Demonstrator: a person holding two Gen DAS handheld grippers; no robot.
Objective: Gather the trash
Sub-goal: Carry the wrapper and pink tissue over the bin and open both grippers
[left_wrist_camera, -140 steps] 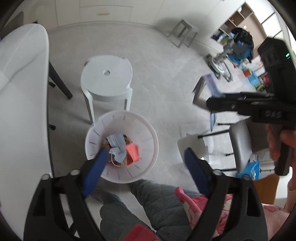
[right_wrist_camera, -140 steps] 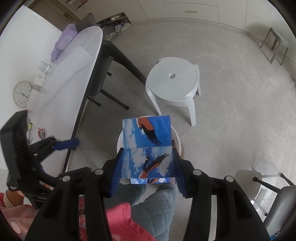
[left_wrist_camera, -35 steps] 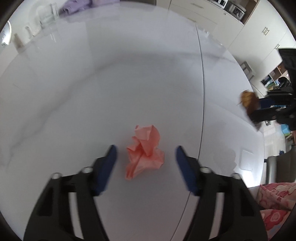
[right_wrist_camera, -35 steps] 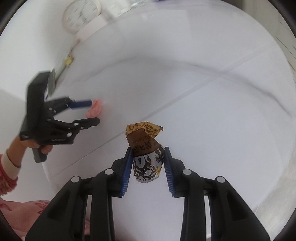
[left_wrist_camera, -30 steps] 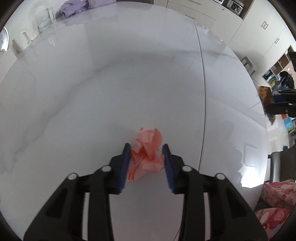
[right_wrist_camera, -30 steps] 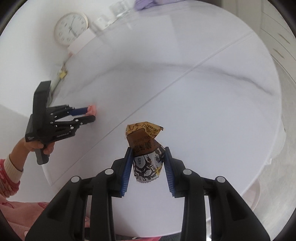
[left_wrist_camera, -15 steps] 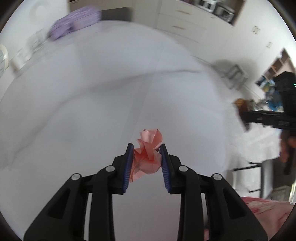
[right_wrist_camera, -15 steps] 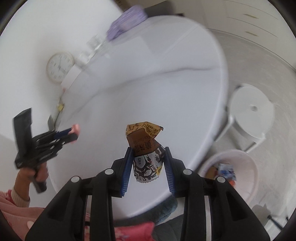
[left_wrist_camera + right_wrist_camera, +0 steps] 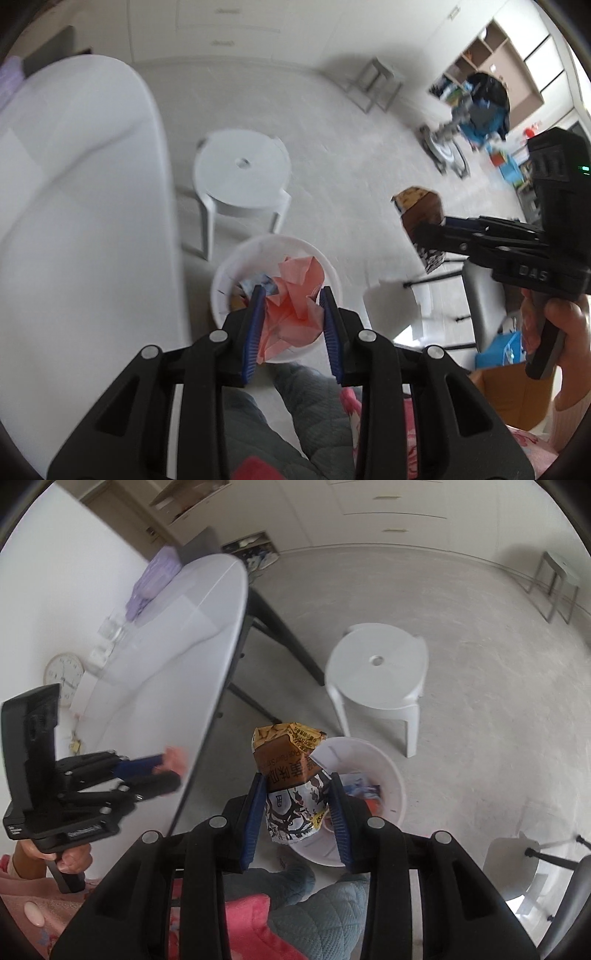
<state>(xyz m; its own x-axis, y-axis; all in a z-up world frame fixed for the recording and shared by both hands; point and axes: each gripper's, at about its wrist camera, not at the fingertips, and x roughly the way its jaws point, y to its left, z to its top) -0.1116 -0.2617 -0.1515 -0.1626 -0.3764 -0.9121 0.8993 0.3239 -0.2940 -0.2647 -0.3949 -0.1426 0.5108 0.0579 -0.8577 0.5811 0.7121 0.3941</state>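
My left gripper (image 9: 291,295) is shut on a crumpled pink paper (image 9: 295,299) and holds it above the white trash bin (image 9: 225,277) on the floor, which has trash in it. My right gripper (image 9: 297,790) is shut on a brown and white snack wrapper (image 9: 291,779), held above the bin's near rim (image 9: 391,775). The right gripper with the wrapper (image 9: 421,218) shows in the left wrist view to the right of the bin. The left gripper (image 9: 166,768) with the pink paper (image 9: 175,757) shows in the right wrist view at the left, by the table edge.
A white round table (image 9: 74,221) stands left of the bin, also seen in the right wrist view (image 9: 166,646). A white plastic stool (image 9: 240,177) stands behind the bin. My knees (image 9: 295,406) are right below. A grey chair (image 9: 480,288) stands at the right.
Both grippers have swung off the table top to above the bin, the left with the pink paper, the right with the wrapper.
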